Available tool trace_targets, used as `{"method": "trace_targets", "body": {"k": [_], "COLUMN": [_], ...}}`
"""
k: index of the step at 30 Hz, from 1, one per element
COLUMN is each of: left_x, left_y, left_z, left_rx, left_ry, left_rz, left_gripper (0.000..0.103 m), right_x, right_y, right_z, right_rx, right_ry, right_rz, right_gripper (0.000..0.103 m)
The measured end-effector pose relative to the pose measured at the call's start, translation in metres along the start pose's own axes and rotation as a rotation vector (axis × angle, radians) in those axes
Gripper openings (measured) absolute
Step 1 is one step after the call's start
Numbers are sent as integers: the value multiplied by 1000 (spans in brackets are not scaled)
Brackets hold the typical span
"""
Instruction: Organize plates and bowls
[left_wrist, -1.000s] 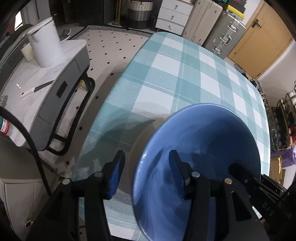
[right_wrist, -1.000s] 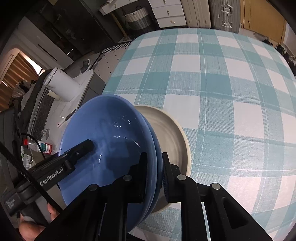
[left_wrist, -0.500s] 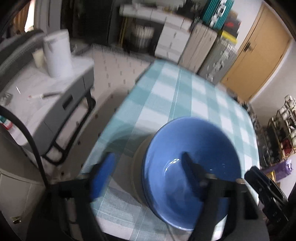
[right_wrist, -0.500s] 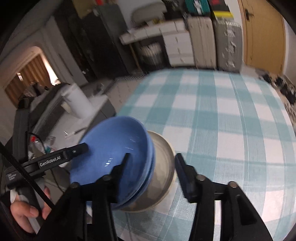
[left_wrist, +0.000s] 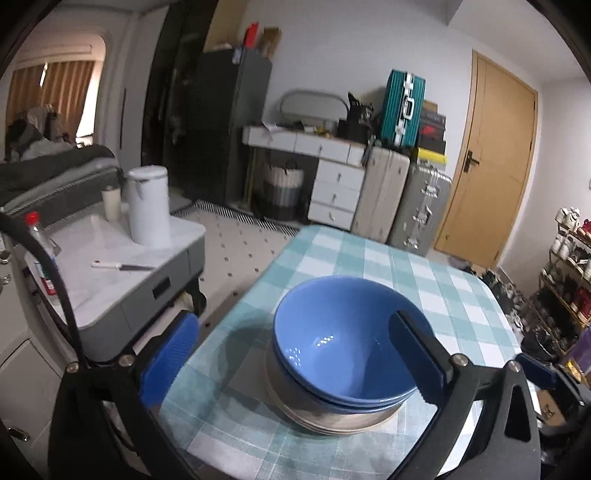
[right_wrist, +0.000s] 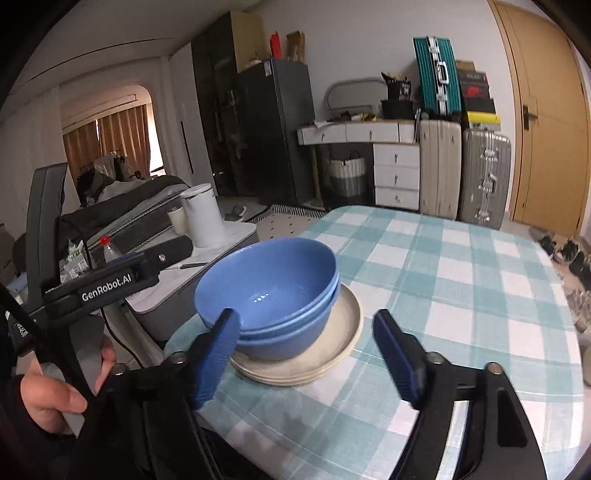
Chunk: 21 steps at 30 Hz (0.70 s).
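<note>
**A:** How will that stack handle if I have to shift it?

**B:** I judge it heavy and stiff, glazed ceramic by the shine, so slippery and breakable. The 2 blue bowls (right_wrist: 273, 291) nest loosely, so I would pinch the rim of both at once, or carry the beige plates (right_wrist: 332, 347) from underneath the lip and keep everything level.

**A:** Where is it all now?

**B:** Near the corner of the tabletop (right_wrist: 461, 280), on the teal checked cloth, close to the edge nearest me. The bowls sit in the middle of the plates, upright, nothing tilted.

**A:** And my grippers?

**B:** My left gripper (left_wrist: 295, 354) has its fingers wide apart and holds nothing; the bowls lie beyond them in its view. My right gripper (right_wrist: 310, 354) is likewise spread and empty, just short of the stack.

**A:** How does it look?

**B:** Plain mid-blue bowls with a glossy inside and small highlights, on matt cream plates. I count at least 2 plates; I cannot tell exactly.
</note>
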<state>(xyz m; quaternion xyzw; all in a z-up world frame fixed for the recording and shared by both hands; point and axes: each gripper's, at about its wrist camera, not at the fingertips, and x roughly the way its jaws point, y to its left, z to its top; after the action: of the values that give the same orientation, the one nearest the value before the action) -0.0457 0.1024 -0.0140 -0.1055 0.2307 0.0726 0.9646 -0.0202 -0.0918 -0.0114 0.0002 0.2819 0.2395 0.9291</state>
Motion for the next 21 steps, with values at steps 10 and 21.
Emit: {"method": "trace_targets", "body": {"k": [10,21], "left_x": [-22,-18], "left_y": [-9,-20], "left_z": [-27,-29], "left_rx": [117,163], "left_ry": [-139,-85], "left_rz": [29,0], "left_gripper": [103,103], "right_x": [-38,-42], "right_y": [-2,-4], "right_z": [-28,-32], "right_rx": [-34,-6], "right_ry": [-197,-198], "right_rz": [-89,-95], "right_gripper": [102,102]}}
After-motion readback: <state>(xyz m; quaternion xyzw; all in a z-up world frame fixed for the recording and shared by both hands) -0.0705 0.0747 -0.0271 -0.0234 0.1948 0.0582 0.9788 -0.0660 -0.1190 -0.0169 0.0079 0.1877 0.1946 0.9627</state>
